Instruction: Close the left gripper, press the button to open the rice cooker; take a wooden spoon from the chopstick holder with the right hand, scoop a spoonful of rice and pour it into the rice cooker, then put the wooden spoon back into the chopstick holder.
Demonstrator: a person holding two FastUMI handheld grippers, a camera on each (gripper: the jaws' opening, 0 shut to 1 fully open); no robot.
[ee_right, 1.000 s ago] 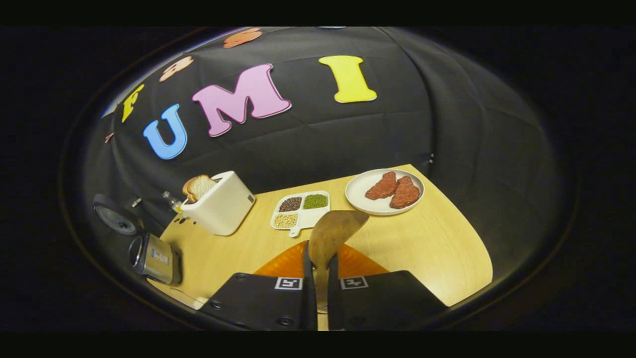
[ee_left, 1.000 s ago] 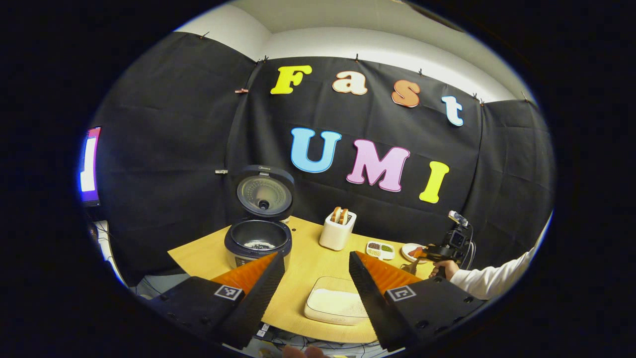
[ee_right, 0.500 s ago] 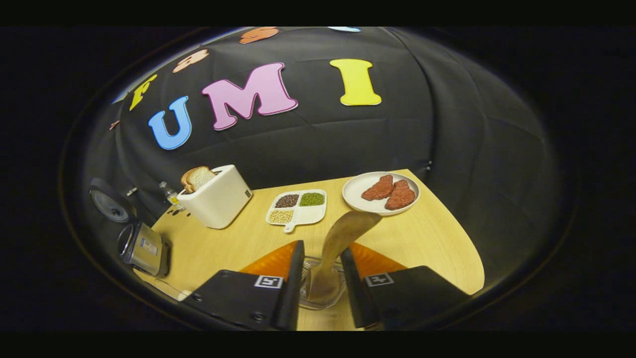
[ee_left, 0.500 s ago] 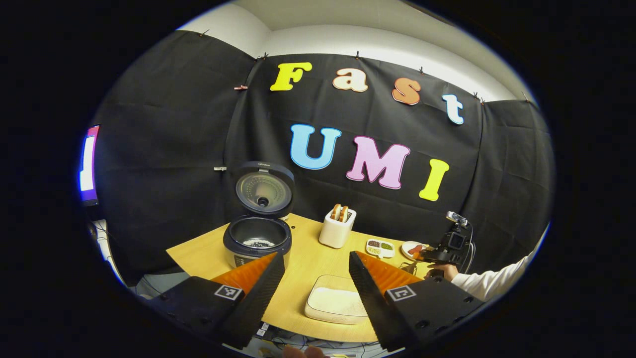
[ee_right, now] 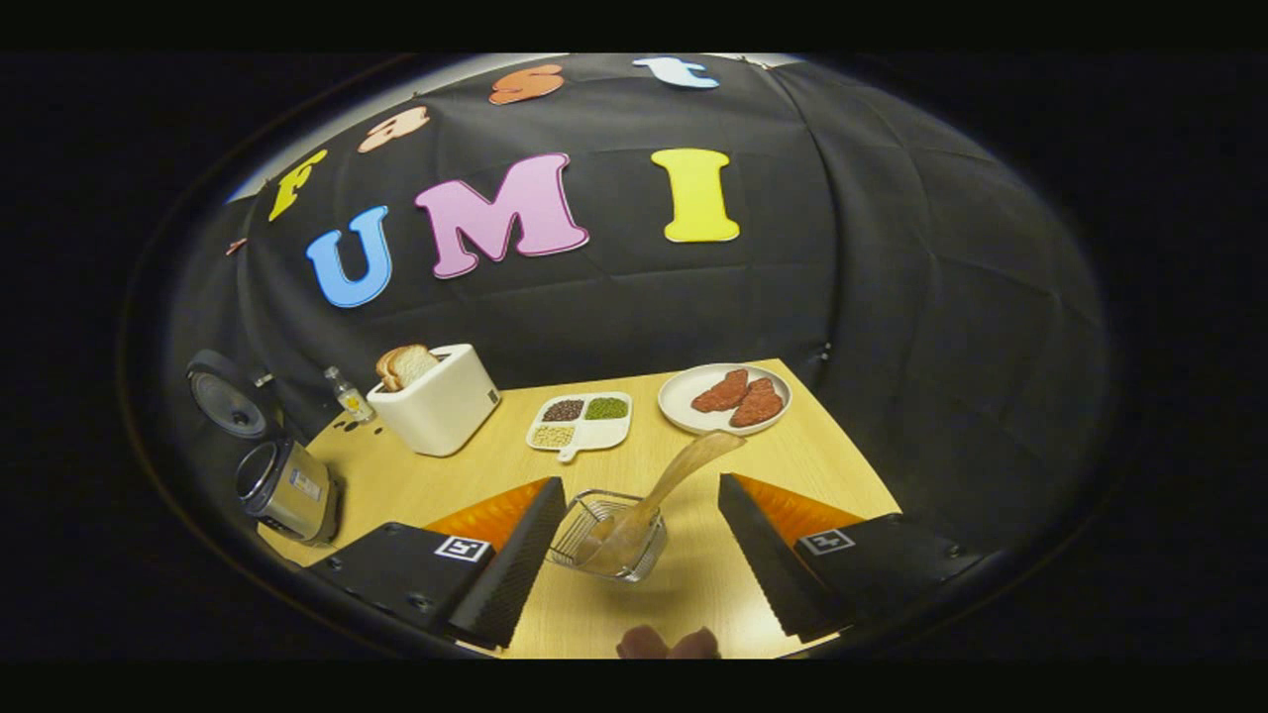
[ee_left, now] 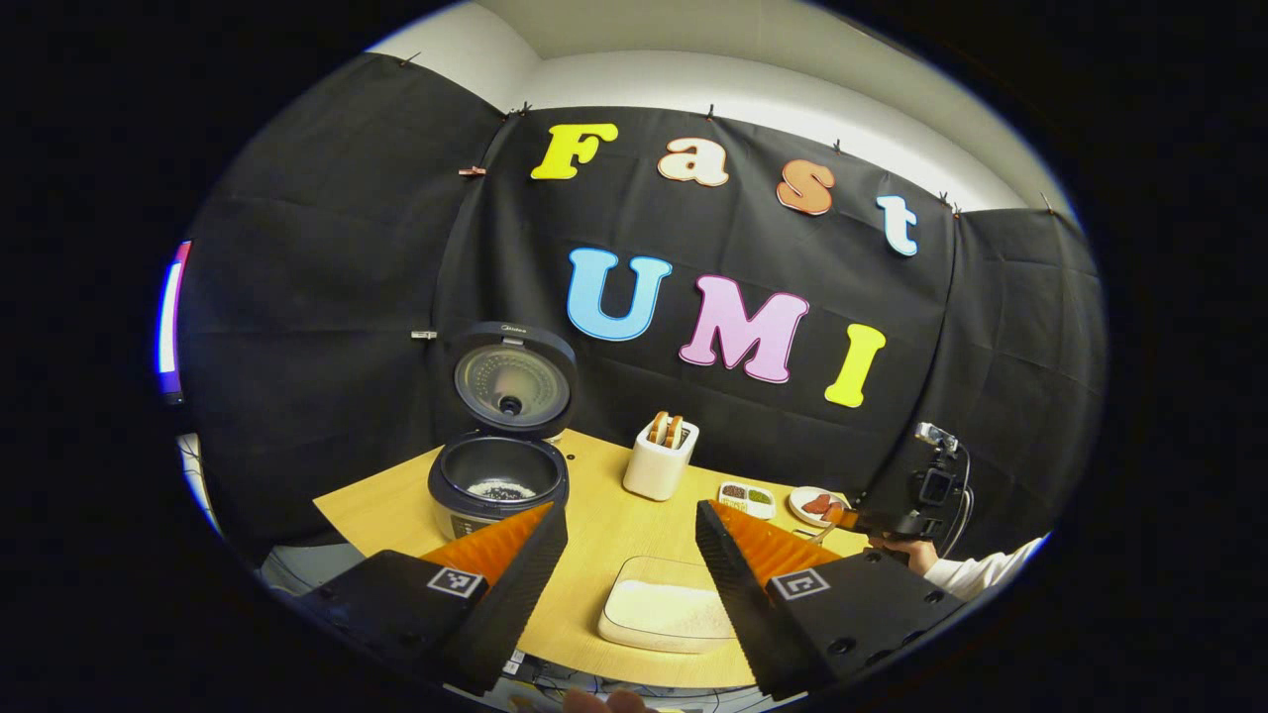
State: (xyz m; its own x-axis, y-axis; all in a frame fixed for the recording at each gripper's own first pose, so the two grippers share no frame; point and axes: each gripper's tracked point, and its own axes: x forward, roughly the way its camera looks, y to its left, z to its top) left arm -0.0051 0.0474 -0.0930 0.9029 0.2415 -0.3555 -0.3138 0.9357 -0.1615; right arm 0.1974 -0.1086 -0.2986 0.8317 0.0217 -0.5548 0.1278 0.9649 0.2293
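1. spoon: your wooden spoon stands tilted in the wire chopstick holder, bowl end up and leaning to the right, toward the plate of meat.
2. your right gripper is spread wide with nothing between its fingers; the holder sits between them, touching neither.
3. in the left gripper view your right gripper shows far off at the table's right edge, a white sleeve behind it.
4. your left gripper hangs open over the near edge of the table, holding nothing.
5. rice cooker stands at the far left of the table, lid up; you can see grains in the pot's bottom.
6. rice tray lies near, between your left gripper's fingers in its own view, heaped with white rice.
7. toaster with bread sits beyond the middle of the table; the divided dish of beans lies between it and the plate.
8. small bottle stands just left of the toaster, by the wall.
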